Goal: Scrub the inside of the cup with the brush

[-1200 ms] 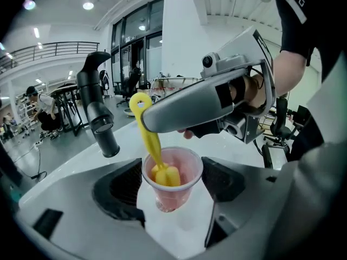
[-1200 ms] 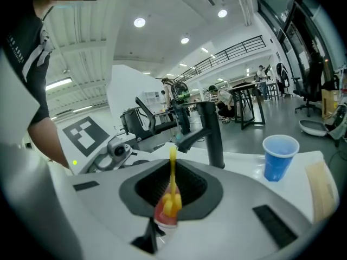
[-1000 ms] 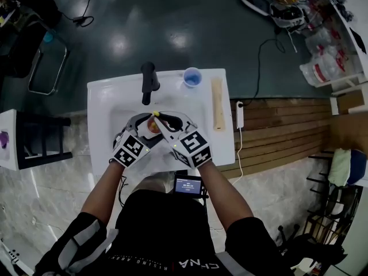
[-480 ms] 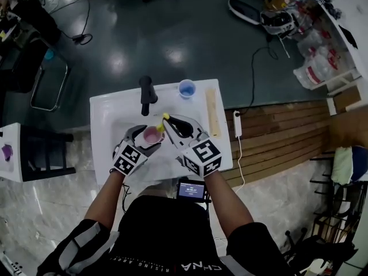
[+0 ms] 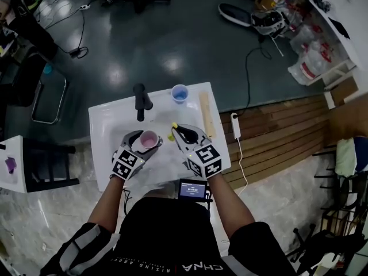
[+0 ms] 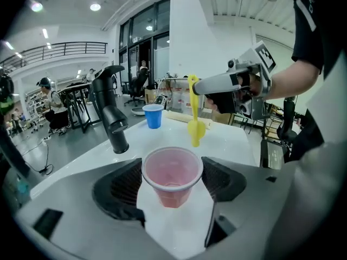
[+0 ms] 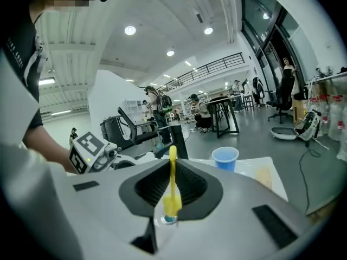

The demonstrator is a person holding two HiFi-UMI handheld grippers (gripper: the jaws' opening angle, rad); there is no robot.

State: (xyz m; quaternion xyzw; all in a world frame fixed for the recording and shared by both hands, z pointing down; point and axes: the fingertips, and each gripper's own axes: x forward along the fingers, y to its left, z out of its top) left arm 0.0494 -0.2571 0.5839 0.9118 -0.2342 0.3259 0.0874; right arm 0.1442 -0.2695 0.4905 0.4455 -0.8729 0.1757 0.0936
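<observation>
The white sink counter (image 5: 103, 122) in front of me carries a black faucet (image 5: 140, 99) standing at its far edge, left of middle. A blue cup (image 5: 179, 93) stands upright by the far edge, right of middle, and a pale wooden strip (image 5: 206, 114) lies flat along the right edge.

a dark teal polished floor (image 5: 172, 39) is seen beyond the white sink stand (image 5: 103, 119), with ceiling lights mirrored in it. wooden slat decking (image 5: 282, 131) is laid to the right, with a white power strip (image 5: 234, 125) at its edge. pale marbled tiles (image 5: 46, 223) are laid to the left. a white ceiling with round recessed lamps (image 7: 130, 30), a railed mezzanine (image 7: 217, 64), tall dark-framed windows (image 6: 143, 42) and a black office chair (image 7: 282, 96) are shown in the gripper views.
</observation>
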